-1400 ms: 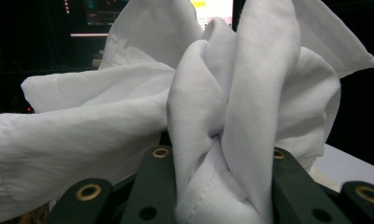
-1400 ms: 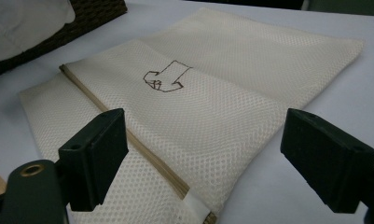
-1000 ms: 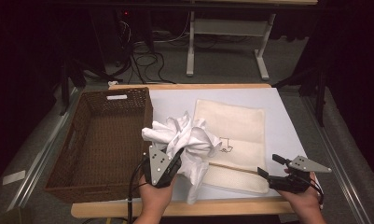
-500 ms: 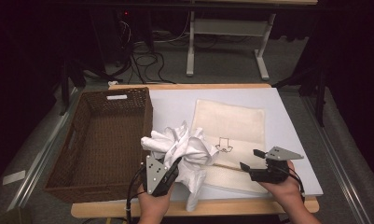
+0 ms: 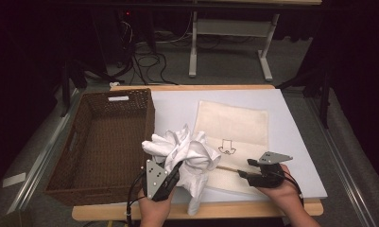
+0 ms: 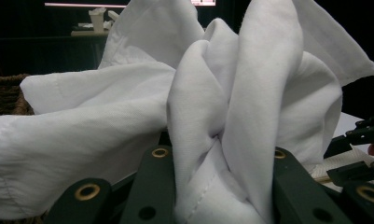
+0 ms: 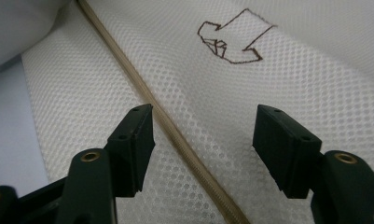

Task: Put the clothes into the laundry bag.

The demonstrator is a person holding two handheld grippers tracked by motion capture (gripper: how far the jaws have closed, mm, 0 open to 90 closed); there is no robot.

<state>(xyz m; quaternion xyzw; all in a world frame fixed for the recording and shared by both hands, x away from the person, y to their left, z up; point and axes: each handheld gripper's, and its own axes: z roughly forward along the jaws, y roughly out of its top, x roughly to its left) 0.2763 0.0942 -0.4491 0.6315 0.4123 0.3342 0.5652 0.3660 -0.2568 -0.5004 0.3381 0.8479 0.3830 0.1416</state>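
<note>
A crumpled white cloth point(image 5: 187, 151) hangs bunched above the table's front edge, beside the basket. My left gripper point(image 5: 174, 169) is shut on the cloth point(image 6: 222, 116), which bulges up between its jaws point(image 6: 217, 161). A cream mesh bag point(image 5: 234, 127) with a stitched arrow mark point(image 5: 226, 147) lies flat on the mat. My right gripper point(image 5: 245, 168) hovers low over the bag's near part. Its jaws have just been closing. They still stand apart point(image 7: 205, 128), with the bag's zipper point(image 7: 175, 135) running between them, untouched by the pads.
A deep brown wicker basket point(image 5: 148, 116) stands on the left of the table. A pale blue mat point(image 5: 296, 142) covers the tabletop, with a wooden strip along the front edge. Beyond the table are desk legs and cables on the floor.
My right gripper has moved left from the bag's right corner to its zipper, and its jaws have narrowed. The left gripper and cloth have stayed nearly still.
</note>
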